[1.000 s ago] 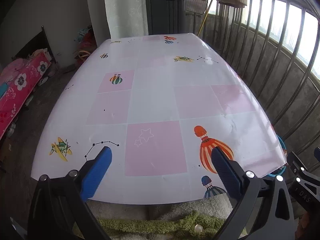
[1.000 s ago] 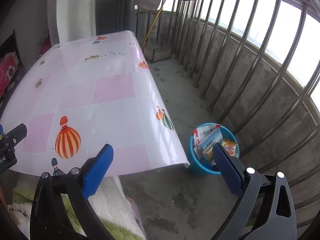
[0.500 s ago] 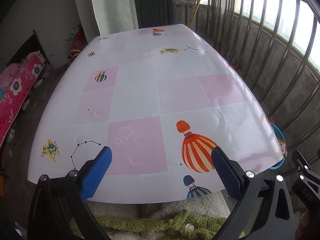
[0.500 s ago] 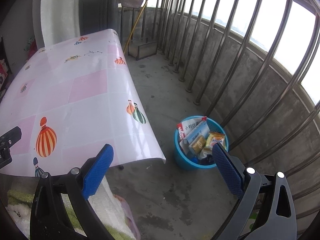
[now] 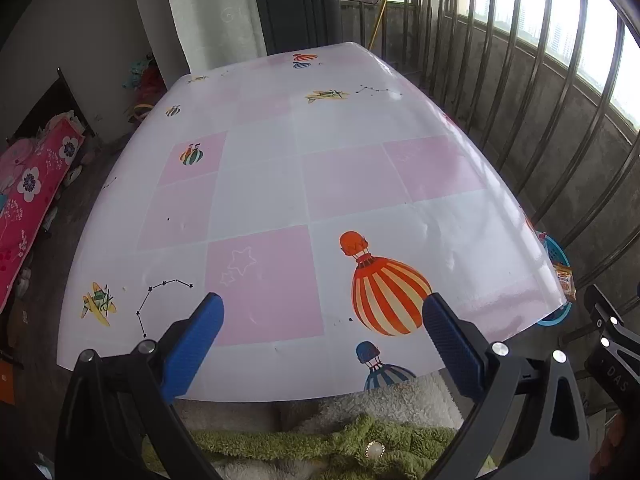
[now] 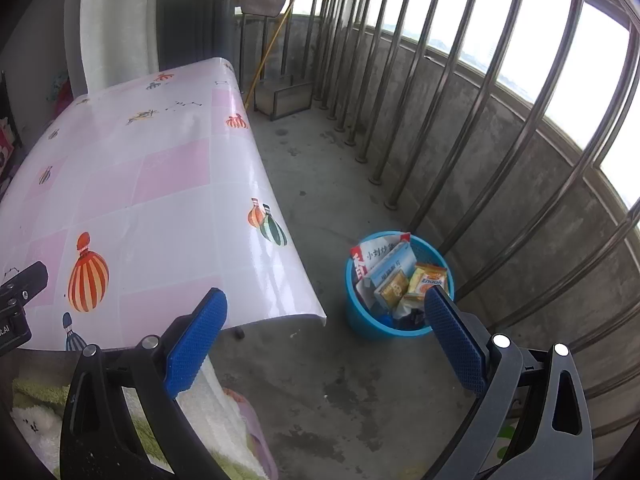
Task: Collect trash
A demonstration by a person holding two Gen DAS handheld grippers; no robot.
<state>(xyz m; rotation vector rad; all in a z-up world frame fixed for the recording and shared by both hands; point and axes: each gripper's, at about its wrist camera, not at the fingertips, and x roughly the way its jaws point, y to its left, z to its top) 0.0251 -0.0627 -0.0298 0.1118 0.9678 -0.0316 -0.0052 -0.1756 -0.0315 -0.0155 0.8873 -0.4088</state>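
- Left gripper (image 5: 322, 334): jaws wide apart, nothing between them. Held above the near edge of the tabletop (image 5: 280, 184), aimed down its length. Likely a scanning pose, since it commands the whole surface.
- Tabletop, left wrist view: glossy cloth with pink squares and balloon prints. No wrapper, packet or scrap visible on it; only small dark specks, too small to identify.
- Right gripper (image 6: 326, 334): jaws also wide apart and empty. Pointed off the right side of the tabletop, toward the concrete floor (image 6: 320, 200) and the bin.
- Blue bin (image 6: 362, 320): stands on the floor between the tabletop's near right corner and the railing (image 6: 500, 128). Placement makes sense: within a short swing of the right gripper, clear of the work surface.
- Trash (image 6: 396, 276): sits in the bin, several packets upright and packed together. White and red bag at the back, blue and white box, yellow packet, orange snack pack. They stand above the rim, so the bin looks nearly full.
- In the left wrist view only a sliver of the bin and one orange packet (image 5: 564, 284) show past the tabletop edge.
- Judgement: collection appears finished or close to it. Both grippers empty and no loose item seen on tabletop or floor.
- Caveat: the floor under the tabletop and on its left side is hidden or dim; stray pieces there cannot be ruled out.
- Fuzzy green and white fabric (image 5: 320, 440) fills the bottom of both views, below the grippers; apparently the person's clothing.
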